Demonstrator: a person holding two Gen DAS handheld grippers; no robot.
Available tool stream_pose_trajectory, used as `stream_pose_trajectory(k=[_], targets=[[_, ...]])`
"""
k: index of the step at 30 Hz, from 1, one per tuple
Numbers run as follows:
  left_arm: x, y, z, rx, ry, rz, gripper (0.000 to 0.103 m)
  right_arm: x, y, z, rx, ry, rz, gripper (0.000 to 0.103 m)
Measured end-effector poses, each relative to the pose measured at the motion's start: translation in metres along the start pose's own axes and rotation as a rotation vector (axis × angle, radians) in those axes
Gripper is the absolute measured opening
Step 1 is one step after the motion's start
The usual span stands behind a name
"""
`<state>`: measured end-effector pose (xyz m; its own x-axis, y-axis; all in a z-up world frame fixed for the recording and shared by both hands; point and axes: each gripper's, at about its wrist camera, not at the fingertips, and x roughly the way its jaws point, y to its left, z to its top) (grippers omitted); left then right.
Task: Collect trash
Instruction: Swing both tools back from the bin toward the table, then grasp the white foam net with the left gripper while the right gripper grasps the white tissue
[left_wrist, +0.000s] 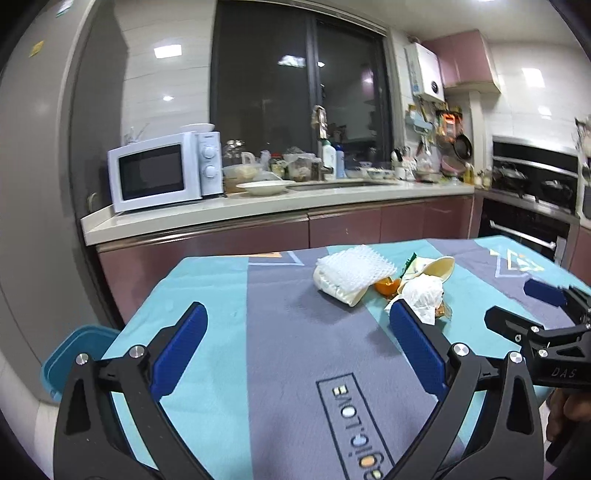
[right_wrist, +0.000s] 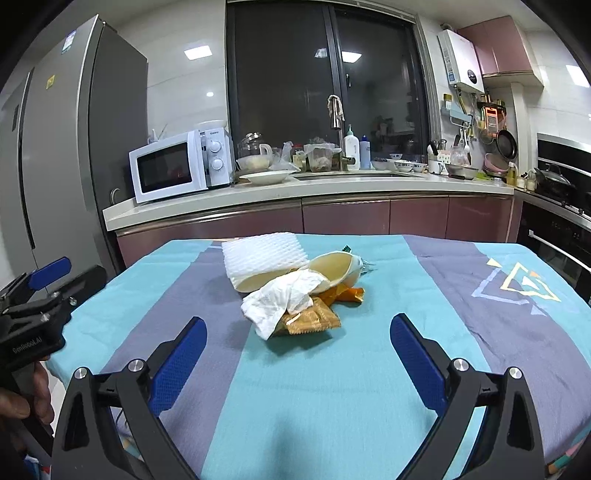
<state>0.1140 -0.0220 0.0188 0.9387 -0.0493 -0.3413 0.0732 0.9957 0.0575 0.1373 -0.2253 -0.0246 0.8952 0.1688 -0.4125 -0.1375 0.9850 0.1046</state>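
Observation:
A heap of trash lies mid-table on the blue and grey cloth (right_wrist: 332, 387). It holds a white foam fruit net (right_wrist: 262, 254) (left_wrist: 354, 269), cream pomelo peel (right_wrist: 332, 271) (left_wrist: 441, 267), a crumpled white tissue (right_wrist: 284, 299) (left_wrist: 424, 295), orange peel (right_wrist: 343, 293) (left_wrist: 388, 286) and a golden wrapper (right_wrist: 314, 319). My right gripper (right_wrist: 298, 332) is open, just short of the tissue and wrapper. My left gripper (left_wrist: 298, 325) is open too, nearer than the foam net, with nothing between its fingers. Each gripper shows in the other's view, the left gripper (right_wrist: 55, 280) and the right gripper (left_wrist: 532, 306).
A teal bin (left_wrist: 79, 354) stands on the floor off the table's left edge. Behind the table runs a counter (right_wrist: 258, 205) with a microwave (right_wrist: 177, 170), a plate, a sink and bottles. A fridge (right_wrist: 55, 147) is at left, an oven (right_wrist: 554, 236) at right. A hand (right_wrist: 26, 398) holds the left gripper's handle.

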Motion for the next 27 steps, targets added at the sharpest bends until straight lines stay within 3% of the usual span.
stream_pose_trajectory(k=[13,21,27], targets=[[0.121,-0.029,0.047,0.077,0.133,-0.134,0.097,0.050,-0.021,0.037,0.062,0.050,0.023,0.095],[0.193,-0.039,0.047,0.047,0.262,-0.194,0.097,0.083,-0.021,0.033,0.107,0.143,0.111,0.080],[0.225,-0.045,0.037,0.033,0.323,-0.218,0.097,0.103,-0.021,0.030,0.138,0.203,0.175,0.062]])
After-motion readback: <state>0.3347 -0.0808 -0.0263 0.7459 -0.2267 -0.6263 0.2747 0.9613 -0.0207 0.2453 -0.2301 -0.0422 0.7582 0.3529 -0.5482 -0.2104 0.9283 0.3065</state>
